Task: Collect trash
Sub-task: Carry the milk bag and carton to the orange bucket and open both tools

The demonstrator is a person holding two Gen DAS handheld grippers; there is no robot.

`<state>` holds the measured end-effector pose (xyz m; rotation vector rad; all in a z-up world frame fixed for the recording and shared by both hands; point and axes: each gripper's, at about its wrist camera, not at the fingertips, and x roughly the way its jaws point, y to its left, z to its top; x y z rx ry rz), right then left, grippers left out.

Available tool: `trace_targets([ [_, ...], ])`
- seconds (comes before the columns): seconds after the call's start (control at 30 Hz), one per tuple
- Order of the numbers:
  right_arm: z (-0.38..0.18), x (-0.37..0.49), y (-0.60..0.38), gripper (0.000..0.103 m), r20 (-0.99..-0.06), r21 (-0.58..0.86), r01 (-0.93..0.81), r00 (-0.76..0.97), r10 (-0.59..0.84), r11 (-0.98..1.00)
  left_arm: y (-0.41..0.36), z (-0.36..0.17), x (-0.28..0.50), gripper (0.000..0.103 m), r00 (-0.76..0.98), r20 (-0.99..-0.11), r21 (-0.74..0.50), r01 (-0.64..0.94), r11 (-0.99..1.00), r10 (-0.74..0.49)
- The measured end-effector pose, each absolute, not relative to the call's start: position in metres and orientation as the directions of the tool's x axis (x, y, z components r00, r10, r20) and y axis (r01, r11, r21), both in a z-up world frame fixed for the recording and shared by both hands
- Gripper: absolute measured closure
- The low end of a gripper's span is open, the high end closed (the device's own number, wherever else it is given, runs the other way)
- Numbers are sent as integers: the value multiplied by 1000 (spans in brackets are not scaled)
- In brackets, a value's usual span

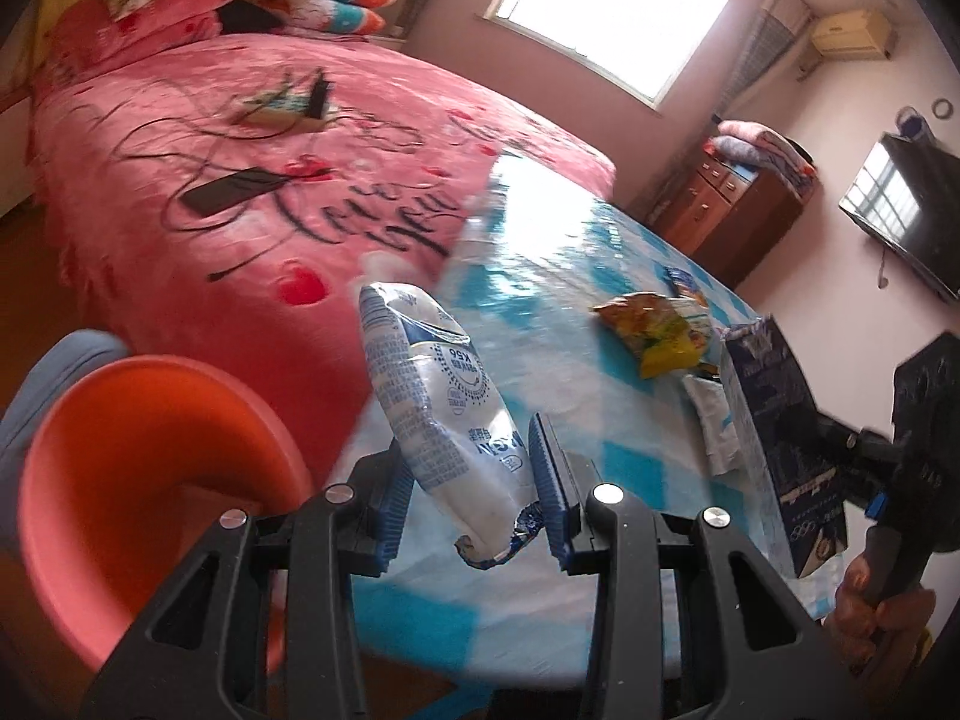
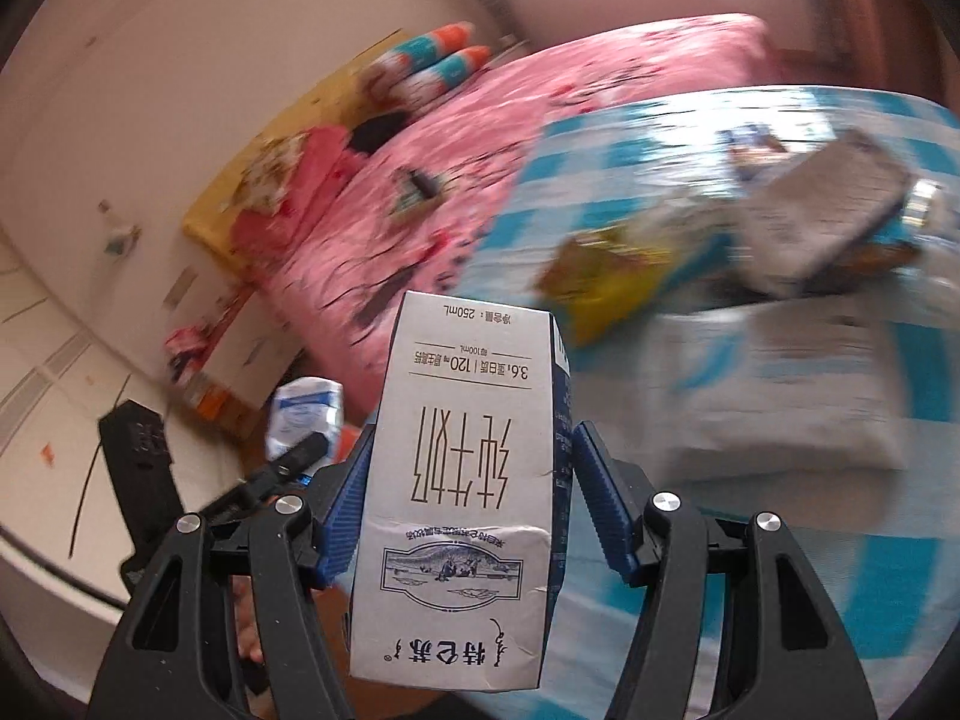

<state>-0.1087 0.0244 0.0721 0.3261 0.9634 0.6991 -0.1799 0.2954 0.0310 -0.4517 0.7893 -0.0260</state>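
Left gripper (image 1: 474, 480) is clamped on a crumpled white-and-blue milk pouch (image 1: 432, 396), holding it near the table's left edge w/ the orange bin (image 1: 144, 480) just beside and below. Right gripper (image 2: 474, 498) is gripping a white milk carton (image 2: 462, 480) by its sides, upside down, also off the table (image 1: 540, 252) surface. Still on the checked cloth toward the far right corner: a yellow snack wrapper (image 1: 660, 330), a white tissue pack (image 1: 714, 420) and more litter, too blurred in the right wrist view to name. Risks, as I judge them: the pouch is slack and pinched low down, so it could slide out or flop past the bin rim if let go too early. If any milk is left, the inverted carton might drip on cloth or bed (image 1: 240, 180). Both hands head for one bin opening, so grippers could knock each other or tip the bin. The glossy cloth could drag w/ a low pass and pull the remaining trash off the edge.
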Motion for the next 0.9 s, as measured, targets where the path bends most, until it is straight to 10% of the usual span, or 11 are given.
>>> trace_targets([
  [0.47,72,-121,197,38,-633,554,-612,129,763,564,401,-20,-243,63,641,-767,-378,-423,824,-23],
  [0.7,63,-115,242,21,-606,607,-603,71,792,518,423,-39,-252,28,573,-816,-283,-518,807,82],
  [0.9,61,-110,218,15,-610,610,-552,131,782,568,432,-35,-262,20,567,-807,-222,-548,806,163],
])
